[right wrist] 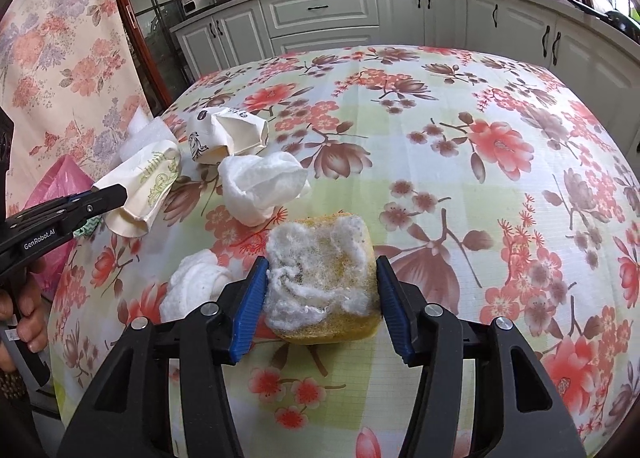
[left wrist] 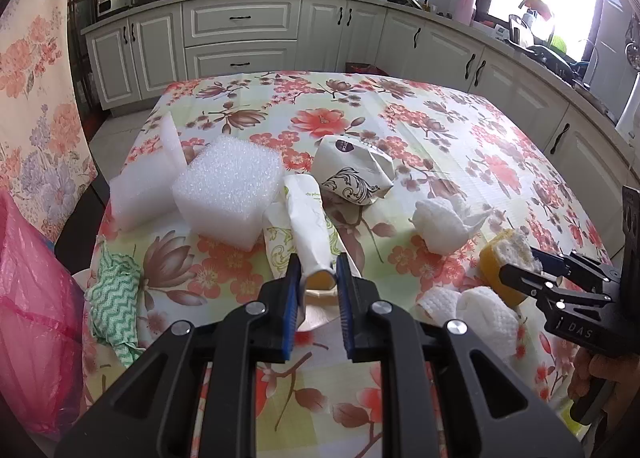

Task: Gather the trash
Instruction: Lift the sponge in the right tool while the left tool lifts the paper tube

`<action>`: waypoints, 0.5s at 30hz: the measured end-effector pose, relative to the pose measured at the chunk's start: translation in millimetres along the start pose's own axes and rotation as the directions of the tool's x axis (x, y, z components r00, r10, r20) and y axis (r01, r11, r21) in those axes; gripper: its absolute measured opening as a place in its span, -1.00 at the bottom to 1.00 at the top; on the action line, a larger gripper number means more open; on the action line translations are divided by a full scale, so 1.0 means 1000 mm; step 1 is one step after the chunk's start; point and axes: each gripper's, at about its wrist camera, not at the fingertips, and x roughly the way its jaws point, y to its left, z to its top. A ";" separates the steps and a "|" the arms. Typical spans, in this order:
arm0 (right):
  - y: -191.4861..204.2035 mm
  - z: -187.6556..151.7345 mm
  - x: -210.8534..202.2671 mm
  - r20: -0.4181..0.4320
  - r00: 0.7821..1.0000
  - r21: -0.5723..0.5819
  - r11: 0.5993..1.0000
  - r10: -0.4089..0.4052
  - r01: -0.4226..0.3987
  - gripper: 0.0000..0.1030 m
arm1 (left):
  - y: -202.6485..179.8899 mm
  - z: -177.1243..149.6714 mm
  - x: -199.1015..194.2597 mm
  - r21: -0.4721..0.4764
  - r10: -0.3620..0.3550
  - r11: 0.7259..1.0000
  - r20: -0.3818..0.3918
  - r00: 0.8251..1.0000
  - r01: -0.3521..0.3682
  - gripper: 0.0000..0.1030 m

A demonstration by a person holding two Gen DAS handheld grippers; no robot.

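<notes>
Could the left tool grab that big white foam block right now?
Probably not yet: the left tool is shut on the paper cup. The foam block itself sits uncovered just beyond, so it could once freed.

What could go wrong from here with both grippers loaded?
1. The right gripper pinches a worn yellow sponge only by its edges; its loose white fluff may shed or it may slip.
2. The left gripper holds a crushed paper cup near its rim; it could collapse further and drop short of the pink bag.
</notes>
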 end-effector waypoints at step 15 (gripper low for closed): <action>-0.002 0.015 -0.028 0.111 0.993 0.010 0.999 -0.033 0.032 -0.05 | 0.001 0.006 -0.038 -0.002 -0.010 1.000 0.082 0.997 0.010 -0.66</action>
